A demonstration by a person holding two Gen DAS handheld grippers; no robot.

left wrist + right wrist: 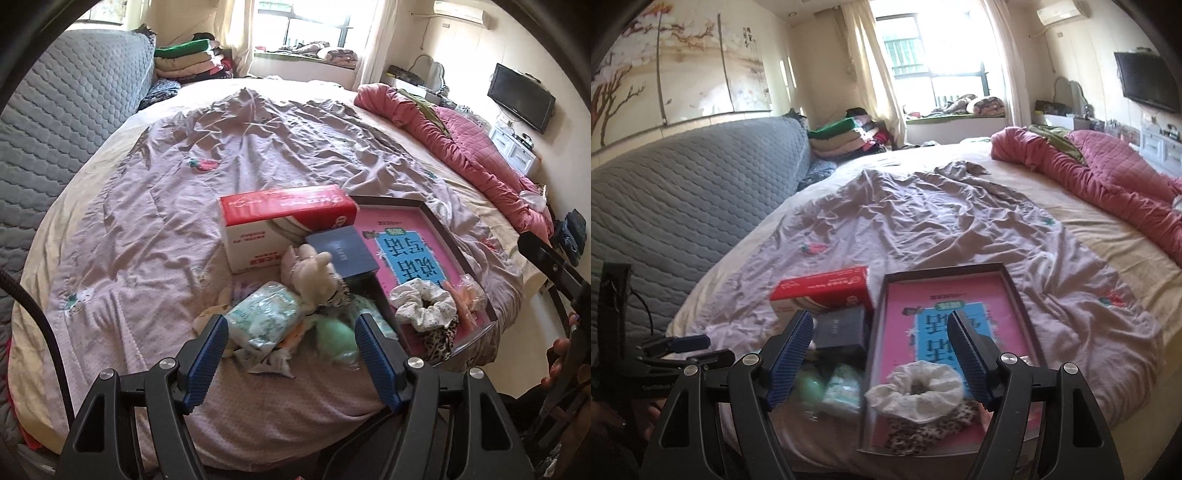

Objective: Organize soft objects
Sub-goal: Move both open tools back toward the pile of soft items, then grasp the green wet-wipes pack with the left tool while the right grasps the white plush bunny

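A pile of soft things lies on the bed's near edge: a cream plush toy (314,273), a pale green tissue pack (262,317), a green soft ball (338,338). A dark-framed tray (436,221) with a pink book in it holds a white scrunchie (424,306), a leopard scrunchie (439,341) and a pink item (467,299). My left gripper (290,332) is open and empty just before the pile. My right gripper (882,332) is open and empty above the white scrunchie (916,387) and the tray (1015,288).
A red and white box (280,218) and a dark blue box (343,251) stand behind the pile. A wrinkled lilac sheet (240,147) covers the bed. A rolled pink quilt (461,140) lies right. A grey padded headboard (55,129) is left.
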